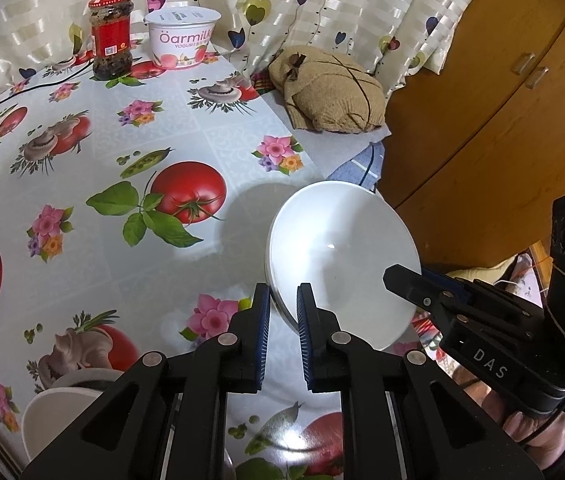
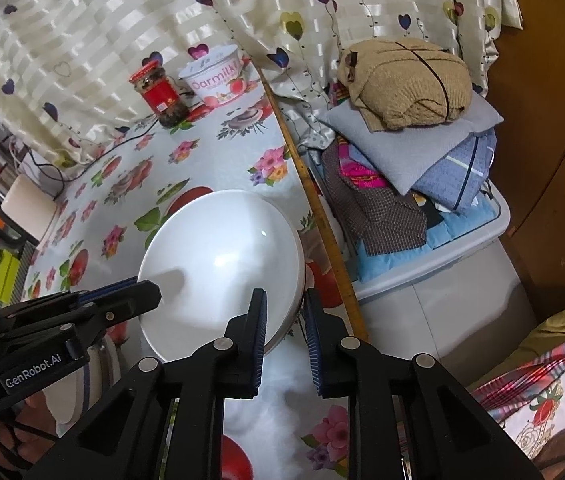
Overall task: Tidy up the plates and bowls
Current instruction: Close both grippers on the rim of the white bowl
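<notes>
A white bowl [image 1: 342, 264] is held tilted above the flowered tablecloth [image 1: 122, 140], its hollow facing the cameras. My left gripper [image 1: 284, 308] straddles its left rim, jaws close on either side of the edge. My right gripper [image 2: 284, 312] straddles the bowl's [image 2: 222, 268] right rim the same way; it shows at the right of the left wrist view [image 1: 422, 292]. More white dishes [image 1: 54, 412] sit at the lower left, partly hidden behind my left gripper. A plate edge [image 2: 94, 376] shows under the left gripper body in the right wrist view.
A red-lidded jar [image 1: 110, 36] and a yogurt tub [image 1: 182, 38] stand at the table's far edge by the curtain. Folded clothes and a tan knit bundle [image 2: 406, 84] are piled on a bin right of the table. A wooden wardrobe [image 1: 502, 100] stands further right.
</notes>
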The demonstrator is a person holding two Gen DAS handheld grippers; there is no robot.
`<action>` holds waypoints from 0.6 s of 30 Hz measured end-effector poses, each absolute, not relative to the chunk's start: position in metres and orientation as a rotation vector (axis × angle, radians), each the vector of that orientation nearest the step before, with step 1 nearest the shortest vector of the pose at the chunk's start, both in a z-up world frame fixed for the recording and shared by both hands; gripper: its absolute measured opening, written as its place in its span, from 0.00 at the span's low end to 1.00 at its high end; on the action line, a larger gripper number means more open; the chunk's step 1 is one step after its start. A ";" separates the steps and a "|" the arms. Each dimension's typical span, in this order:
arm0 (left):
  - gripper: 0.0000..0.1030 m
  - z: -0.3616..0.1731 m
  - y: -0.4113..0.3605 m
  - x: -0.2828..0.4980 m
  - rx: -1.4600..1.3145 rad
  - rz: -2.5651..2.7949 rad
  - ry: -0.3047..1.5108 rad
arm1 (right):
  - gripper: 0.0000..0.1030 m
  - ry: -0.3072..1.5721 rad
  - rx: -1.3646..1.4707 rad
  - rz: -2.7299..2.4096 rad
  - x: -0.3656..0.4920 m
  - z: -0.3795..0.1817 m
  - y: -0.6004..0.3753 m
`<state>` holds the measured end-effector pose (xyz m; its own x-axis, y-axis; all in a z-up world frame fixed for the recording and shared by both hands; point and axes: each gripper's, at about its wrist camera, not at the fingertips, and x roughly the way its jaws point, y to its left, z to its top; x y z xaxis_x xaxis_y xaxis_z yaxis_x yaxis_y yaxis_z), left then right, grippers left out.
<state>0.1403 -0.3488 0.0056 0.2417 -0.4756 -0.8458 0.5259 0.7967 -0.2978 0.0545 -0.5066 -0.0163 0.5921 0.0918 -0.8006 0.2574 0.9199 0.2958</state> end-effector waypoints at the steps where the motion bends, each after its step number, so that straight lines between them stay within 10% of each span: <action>1: 0.14 0.007 -0.349 0.139 0.051 -0.684 1.134 | 0.18 0.937 0.406 -0.099 0.054 -0.015 -0.506; 18: 0.14 0.032 -0.326 0.125 0.024 -0.662 1.085 | 0.18 0.888 0.380 -0.069 0.042 0.015 -0.490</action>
<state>0.1255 -0.3261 0.0321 0.2953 -0.4860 -0.8225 0.5091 0.8086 -0.2950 0.0419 -0.4897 0.0149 0.6337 0.0969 -0.7675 0.2146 0.9312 0.2947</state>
